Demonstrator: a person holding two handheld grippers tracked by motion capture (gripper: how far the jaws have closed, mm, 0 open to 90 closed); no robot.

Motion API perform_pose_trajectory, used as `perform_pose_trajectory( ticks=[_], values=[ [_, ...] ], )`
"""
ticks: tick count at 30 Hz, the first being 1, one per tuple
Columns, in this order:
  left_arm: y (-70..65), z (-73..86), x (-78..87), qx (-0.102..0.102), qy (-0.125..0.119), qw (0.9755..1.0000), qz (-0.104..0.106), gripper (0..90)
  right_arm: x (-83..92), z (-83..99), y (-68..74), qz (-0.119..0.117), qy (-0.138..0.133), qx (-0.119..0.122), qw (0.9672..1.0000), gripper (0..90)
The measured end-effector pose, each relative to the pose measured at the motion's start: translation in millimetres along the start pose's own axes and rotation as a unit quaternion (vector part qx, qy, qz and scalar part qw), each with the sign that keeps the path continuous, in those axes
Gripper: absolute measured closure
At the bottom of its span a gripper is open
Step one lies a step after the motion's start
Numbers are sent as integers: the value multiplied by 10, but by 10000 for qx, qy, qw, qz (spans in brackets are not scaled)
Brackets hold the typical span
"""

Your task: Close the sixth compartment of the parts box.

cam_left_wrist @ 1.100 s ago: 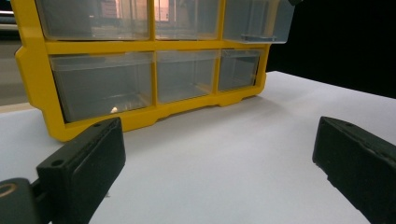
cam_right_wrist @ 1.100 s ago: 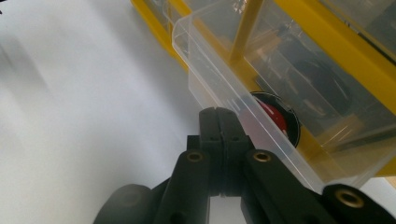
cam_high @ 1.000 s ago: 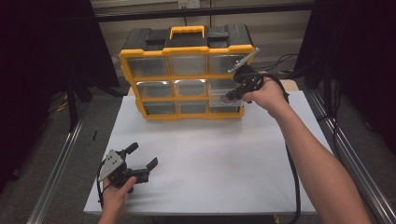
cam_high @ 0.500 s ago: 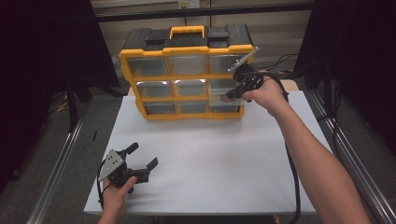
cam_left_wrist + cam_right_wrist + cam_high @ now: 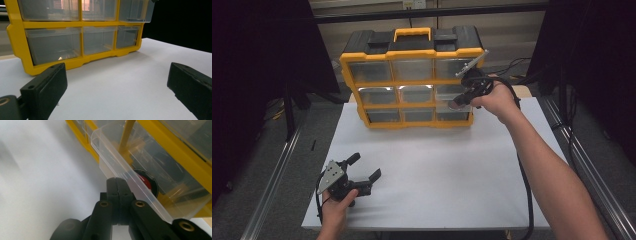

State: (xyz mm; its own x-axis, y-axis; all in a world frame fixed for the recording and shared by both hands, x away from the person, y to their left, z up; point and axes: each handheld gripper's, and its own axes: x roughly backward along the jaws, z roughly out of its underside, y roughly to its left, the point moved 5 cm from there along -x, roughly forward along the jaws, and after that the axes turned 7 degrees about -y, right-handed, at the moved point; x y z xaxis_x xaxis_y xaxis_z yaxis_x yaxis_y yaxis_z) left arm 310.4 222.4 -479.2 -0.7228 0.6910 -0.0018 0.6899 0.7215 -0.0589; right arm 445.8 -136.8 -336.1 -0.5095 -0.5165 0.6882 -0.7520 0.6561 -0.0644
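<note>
White worktop (image 5: 437, 170) carries everything; I log items by size. Yellow organiser cabinet (image 5: 412, 80), nine clear drawers in three rows, stands upright along the far edge with its black top and yellow handle facing up.

Right-column middle drawer (image 5: 120, 167) is pulled part-way out. My right hand-held gripper (image 5: 117, 195) has its jaws pressed together on the drawer's clear front lip; in the high view it sits against the cabinet's right side (image 5: 467, 95). A small red-and-black object (image 5: 147, 183) lies inside that drawer; I cannot identify it.

Left hand-held gripper (image 5: 357, 177) rests near the near-left corner, jaws spread wide, holding nothing, well apart from the cabinet.

Risks, as I judge them: the pinch is on a thin slick lip, so it could slip off. Pulling off-axis could jam the drawer or drag the unbraced cabinet forward. Pulling too far could free the drawer and spill the object.
</note>
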Motion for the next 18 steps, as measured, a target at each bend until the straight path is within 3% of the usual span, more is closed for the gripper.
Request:
perform_pose_trajectory(
  ticks=[1, 4, 7, 18],
  values=[
    [5, 2, 7, -46, 39, 10000, 25, 30, 2, 1, -4, 18, 12, -7, 10000, 900],
    [-10, 0, -5, 73, -36, 10000, -14, 30, 7, 8, -20, 46, 7, -48, 10000, 900],
    [2, 4, 3, -42, 42, 10000, -6, 30, 5, 10, -36, 61, -12, -2, 10000, 900],
    [3, 2, 5, -17, 29, 10000, 12, 30, -11, 0, -57, 93, -50, -22, 9999, 900]
  ],
)
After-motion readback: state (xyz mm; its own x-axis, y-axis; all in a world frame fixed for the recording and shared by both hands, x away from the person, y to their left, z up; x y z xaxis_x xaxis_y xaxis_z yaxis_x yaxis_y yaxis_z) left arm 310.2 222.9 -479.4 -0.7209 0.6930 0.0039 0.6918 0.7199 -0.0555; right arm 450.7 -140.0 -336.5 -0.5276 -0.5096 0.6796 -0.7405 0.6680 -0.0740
